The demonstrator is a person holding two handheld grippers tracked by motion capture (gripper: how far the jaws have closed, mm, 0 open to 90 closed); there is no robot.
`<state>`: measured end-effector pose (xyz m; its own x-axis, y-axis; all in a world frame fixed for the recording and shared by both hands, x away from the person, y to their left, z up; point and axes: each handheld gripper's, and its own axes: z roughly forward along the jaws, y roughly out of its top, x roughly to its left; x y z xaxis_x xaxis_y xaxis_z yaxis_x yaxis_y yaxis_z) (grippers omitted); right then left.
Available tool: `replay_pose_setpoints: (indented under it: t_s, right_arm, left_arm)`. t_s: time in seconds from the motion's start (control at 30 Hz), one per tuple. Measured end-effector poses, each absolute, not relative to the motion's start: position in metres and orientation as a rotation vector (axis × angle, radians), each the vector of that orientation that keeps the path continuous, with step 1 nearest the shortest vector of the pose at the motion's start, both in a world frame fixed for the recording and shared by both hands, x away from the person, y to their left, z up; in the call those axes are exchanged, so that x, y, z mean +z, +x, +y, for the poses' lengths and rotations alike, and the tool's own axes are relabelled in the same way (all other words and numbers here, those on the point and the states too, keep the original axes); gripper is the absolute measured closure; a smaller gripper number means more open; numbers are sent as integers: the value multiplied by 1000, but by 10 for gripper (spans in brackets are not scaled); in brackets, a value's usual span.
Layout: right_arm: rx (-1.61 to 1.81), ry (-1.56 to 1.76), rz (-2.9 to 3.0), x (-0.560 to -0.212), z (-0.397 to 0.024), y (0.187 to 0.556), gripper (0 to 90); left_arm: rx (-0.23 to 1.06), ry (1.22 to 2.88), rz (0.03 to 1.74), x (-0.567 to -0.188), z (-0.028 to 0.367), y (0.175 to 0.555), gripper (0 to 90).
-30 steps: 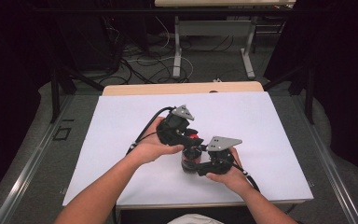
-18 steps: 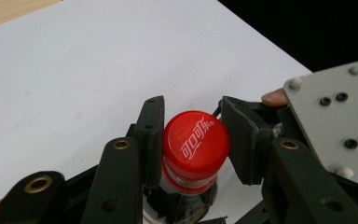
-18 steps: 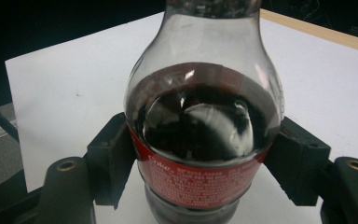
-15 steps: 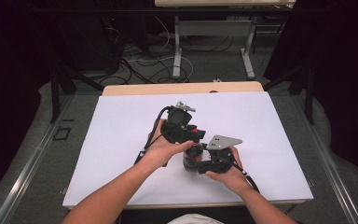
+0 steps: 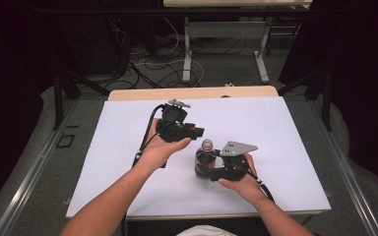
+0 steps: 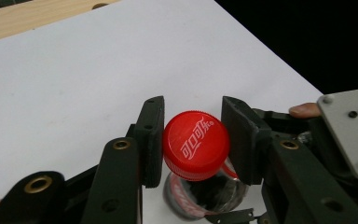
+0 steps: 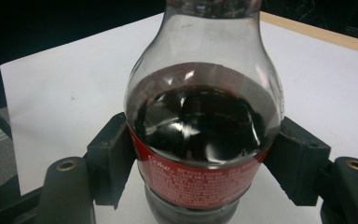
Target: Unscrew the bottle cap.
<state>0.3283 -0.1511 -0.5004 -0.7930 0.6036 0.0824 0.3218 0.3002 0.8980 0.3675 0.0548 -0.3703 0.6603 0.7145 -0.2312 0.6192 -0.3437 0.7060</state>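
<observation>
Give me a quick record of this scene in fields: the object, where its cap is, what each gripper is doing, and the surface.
object: cola bottle, upright, part full of dark drink
cap: red cap, off the neck
left gripper: shut on the cap, raised beside the bottle
right gripper: shut on the bottle's labelled body
bottle mouth: open
surface: white table top

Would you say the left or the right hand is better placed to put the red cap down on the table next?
Left: the left gripper already clamps the red cap, clear of the bottle; the right gripper grips the bottle's body.

white table (image 5: 285, 123), floor cables (image 5: 162, 61), desk legs (image 5: 263, 54)
</observation>
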Motion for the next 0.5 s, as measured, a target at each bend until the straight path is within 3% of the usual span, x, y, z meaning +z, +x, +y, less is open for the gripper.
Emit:
replay_pose_setpoints:
  t_s: [0.5]
  right_arm:
    - [1475,858,2278,-499,-154,333,300]
  left_arm:
    - [126,1972,1133,-387,93,376,616]
